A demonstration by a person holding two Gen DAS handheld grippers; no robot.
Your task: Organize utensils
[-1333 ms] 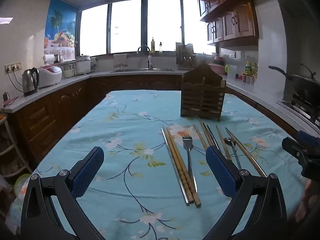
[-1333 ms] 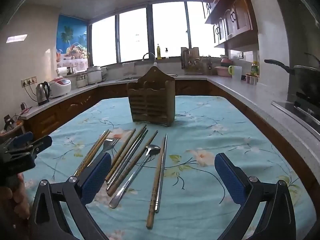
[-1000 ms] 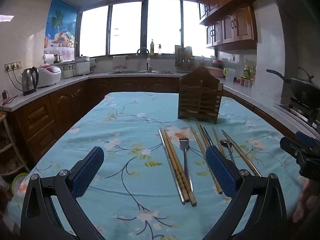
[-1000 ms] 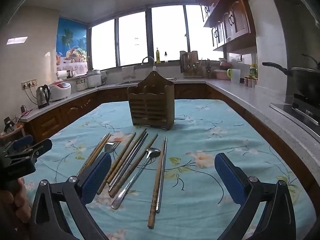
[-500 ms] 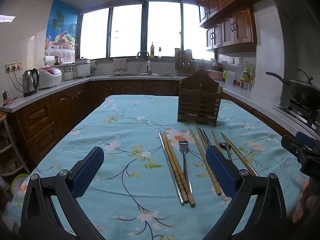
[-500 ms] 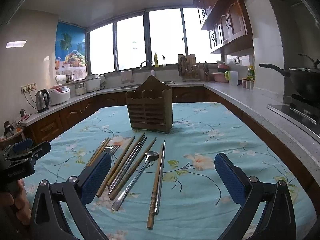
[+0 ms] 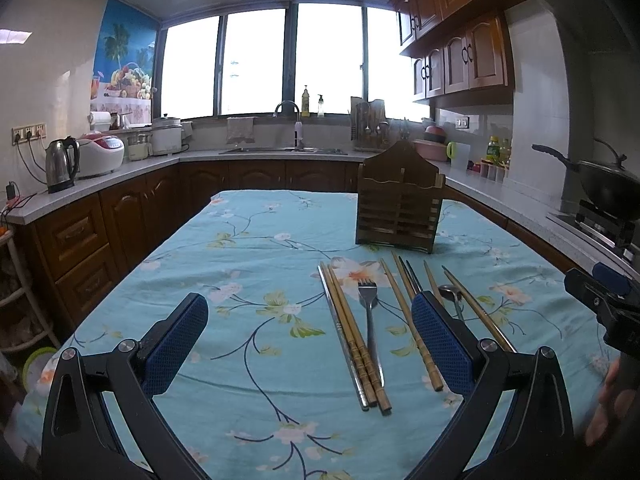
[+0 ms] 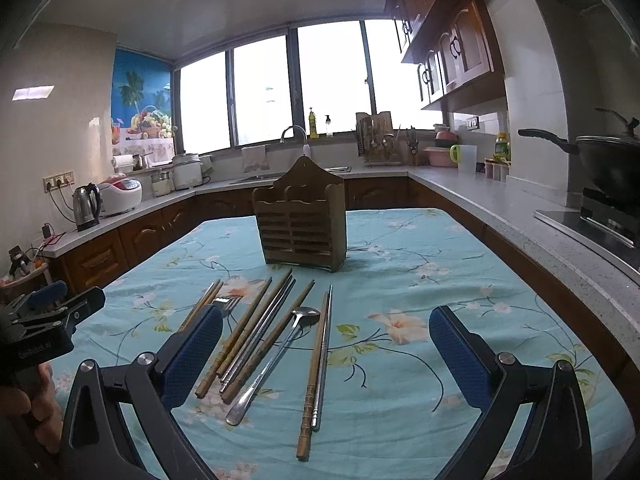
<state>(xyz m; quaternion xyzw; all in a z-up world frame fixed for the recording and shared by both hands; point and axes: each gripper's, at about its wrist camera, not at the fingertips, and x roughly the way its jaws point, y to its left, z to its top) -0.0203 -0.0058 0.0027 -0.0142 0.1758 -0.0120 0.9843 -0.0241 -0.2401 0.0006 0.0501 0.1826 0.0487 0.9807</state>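
Note:
A brown wooden utensil holder [image 7: 398, 208] [image 8: 301, 222] stands upright on the floral table. In front of it lie several wooden and metal chopsticks [image 7: 352, 336] [image 8: 256, 332], a fork [image 7: 369, 312] [image 8: 226, 305] and a metal spoon [image 8: 276, 356] [image 7: 450, 293]. My left gripper [image 7: 308, 344] is open and empty, hovering above the table, short of the utensils. My right gripper [image 8: 326, 356] is open and empty, hovering over the near ends of the utensils. Each gripper also shows at the edge of the other's view: the right [image 7: 600, 300], the left [image 8: 52, 312].
The table has a light blue flowered cloth [image 7: 248, 264] [image 8: 420, 280]. Kitchen counters run around the room with a kettle [image 7: 60, 164], a rice cooker [image 7: 100, 156], a sink [image 7: 288, 148] and a black wok [image 7: 600, 188] on the stove at the right.
Both views have tilted up slightly, so the holder and utensils sit a little lower in frame. Both grippers stay open and empty. Nothing on the table has moved.

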